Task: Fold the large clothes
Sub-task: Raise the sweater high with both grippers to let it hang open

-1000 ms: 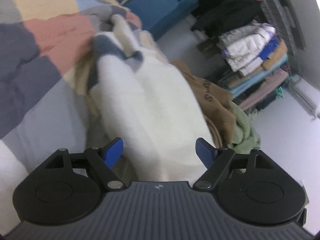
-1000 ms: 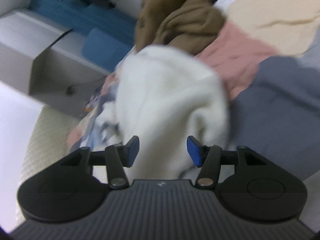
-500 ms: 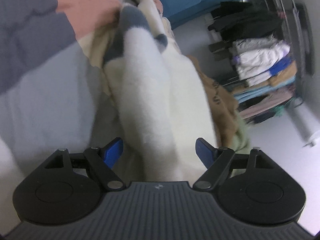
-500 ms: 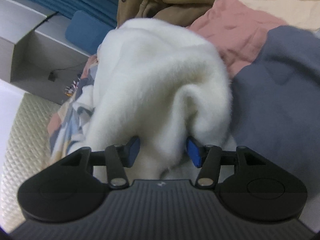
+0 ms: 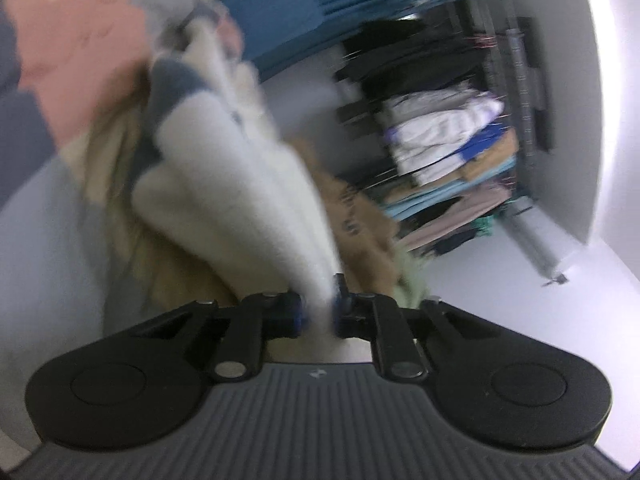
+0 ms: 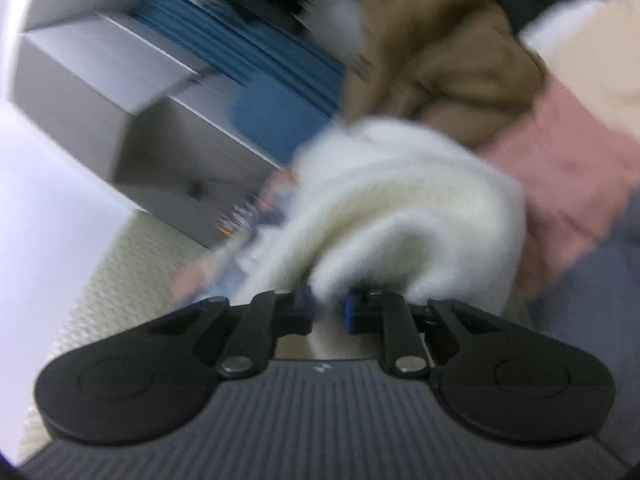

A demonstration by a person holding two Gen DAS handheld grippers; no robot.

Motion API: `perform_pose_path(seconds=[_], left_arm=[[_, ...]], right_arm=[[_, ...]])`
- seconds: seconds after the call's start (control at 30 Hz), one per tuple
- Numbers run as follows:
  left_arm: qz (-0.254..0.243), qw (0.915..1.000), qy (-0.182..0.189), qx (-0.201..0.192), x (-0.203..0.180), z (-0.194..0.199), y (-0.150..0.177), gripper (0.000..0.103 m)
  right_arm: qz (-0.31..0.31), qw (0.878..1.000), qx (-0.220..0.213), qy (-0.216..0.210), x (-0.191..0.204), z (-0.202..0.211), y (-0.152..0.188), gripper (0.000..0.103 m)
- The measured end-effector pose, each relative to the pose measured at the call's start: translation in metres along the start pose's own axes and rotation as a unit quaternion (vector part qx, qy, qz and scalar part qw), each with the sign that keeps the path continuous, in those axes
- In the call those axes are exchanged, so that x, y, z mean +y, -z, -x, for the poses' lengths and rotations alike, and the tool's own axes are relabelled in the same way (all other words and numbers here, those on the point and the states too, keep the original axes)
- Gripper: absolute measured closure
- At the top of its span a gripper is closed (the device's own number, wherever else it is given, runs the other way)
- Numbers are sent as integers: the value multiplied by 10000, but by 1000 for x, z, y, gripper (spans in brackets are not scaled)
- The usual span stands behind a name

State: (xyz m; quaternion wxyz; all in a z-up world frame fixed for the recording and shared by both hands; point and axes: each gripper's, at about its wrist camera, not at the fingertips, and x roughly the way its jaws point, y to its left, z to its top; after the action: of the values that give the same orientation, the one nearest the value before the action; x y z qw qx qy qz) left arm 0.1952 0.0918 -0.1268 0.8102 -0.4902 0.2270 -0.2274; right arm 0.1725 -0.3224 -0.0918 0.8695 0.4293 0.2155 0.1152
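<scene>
The left gripper (image 5: 318,312) has its fingers pinched narrowly on a fold of the white fleece garment (image 5: 248,200), which stretches away over the patchwork bedcover (image 5: 76,44). The right gripper (image 6: 327,312) is likewise clamped on a bunched edge of the same garment (image 6: 400,200). A brown hoodie (image 6: 440,60) lies just beyond it. Stacked clothes fill a rack (image 5: 448,140) across the room.
</scene>
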Motion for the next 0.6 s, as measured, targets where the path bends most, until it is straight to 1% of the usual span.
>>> perform_pose_path(seconds=[0.1, 0.2, 0.27, 0.37, 0.47, 0.53, 0.6], left_arm=[[-278, 9989, 301, -207, -22, 21, -8, 89], [-614, 9957, 573, -379, -52, 45, -13, 89], [-871, 9925, 723, -453, -77, 60, -15, 89], [-1228, 9863, 940, -569, -117, 87, -19, 89], [-1561, 9793, 1090, -690, -158, 116, -26, 89], [-1733, 9751, 1156, -768, -184, 134, -31, 89], [-1804, 9736, 1163, -780, -207, 152, -36, 89]], right_arm=[[381, 9978, -311, -434, 23, 24, -9, 87], [586, 9941, -481, -772, 40, 44, -18, 88], [737, 9916, -573, -891, 52, 56, -25, 88], [801, 9881, -739, -1084, 65, 77, -35, 88], [960, 9847, -812, -1207, 86, 95, -46, 88], [1129, 9800, -902, -1371, 105, 110, -51, 88], [1329, 9738, -1031, -1530, 127, 124, -60, 88]])
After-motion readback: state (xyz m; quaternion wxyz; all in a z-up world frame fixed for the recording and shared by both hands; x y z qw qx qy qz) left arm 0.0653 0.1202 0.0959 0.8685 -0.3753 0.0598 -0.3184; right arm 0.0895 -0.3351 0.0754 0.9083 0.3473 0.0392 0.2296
